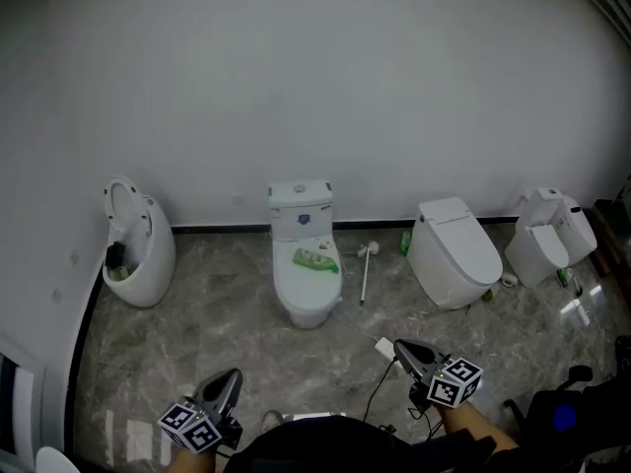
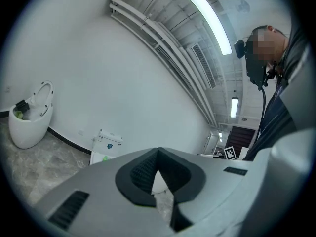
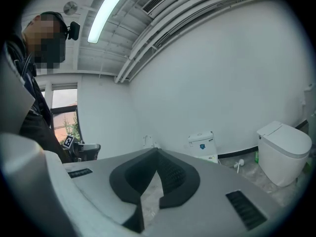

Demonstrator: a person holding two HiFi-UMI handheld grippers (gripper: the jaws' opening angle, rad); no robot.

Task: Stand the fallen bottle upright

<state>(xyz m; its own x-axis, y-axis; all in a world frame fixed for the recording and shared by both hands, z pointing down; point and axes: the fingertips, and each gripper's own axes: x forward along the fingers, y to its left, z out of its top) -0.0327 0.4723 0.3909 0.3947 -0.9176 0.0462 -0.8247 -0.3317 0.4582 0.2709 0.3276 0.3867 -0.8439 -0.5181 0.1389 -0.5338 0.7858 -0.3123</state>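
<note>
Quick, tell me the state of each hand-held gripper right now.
Left hand-held gripper: closed, holding nothing.
Right hand-held gripper: closed, holding nothing.

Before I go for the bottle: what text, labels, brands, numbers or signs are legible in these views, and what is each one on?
No text can be read in any view.
The blue sticker on the middle toilet's tank: too small to read.
The label on the green bottle lying on that toilet: blurred, unreadable.
The square markers on the left cube and right cube: black-and-white patterns, no letters.
</note>
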